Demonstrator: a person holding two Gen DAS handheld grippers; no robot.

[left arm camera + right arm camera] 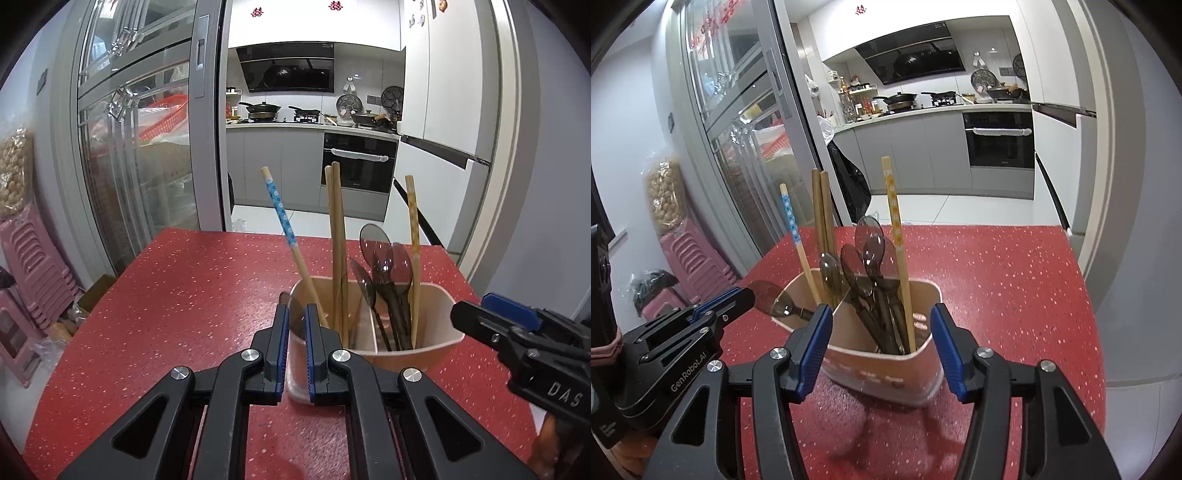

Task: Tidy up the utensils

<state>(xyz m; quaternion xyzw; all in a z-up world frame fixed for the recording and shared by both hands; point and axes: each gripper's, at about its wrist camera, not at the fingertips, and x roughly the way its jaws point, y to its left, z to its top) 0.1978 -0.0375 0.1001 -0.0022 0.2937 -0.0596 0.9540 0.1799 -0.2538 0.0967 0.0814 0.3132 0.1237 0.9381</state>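
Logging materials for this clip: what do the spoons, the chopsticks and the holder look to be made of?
Spoons: smoky translucent plastic, glossy; the background shows through the bowls.
Chopsticks: probably wood or bamboo, matte tan; the blue-patterned chopstick and the yellow-patterned chopstick carry printed bands.
Holder: opaque beige-pink, likely plastic or a fibre composite, smooth with a faint sheen; two compartments.

Chopsticks (823, 210), spoons (871, 254) crowd holder (886, 369) mouth; red tabletop (184, 295) open leftward.

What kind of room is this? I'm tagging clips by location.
Most likely a home dining spot beside an open kitchen: a red speckled table carrying a utensil holder, with a stove with pans and built-in oven behind.
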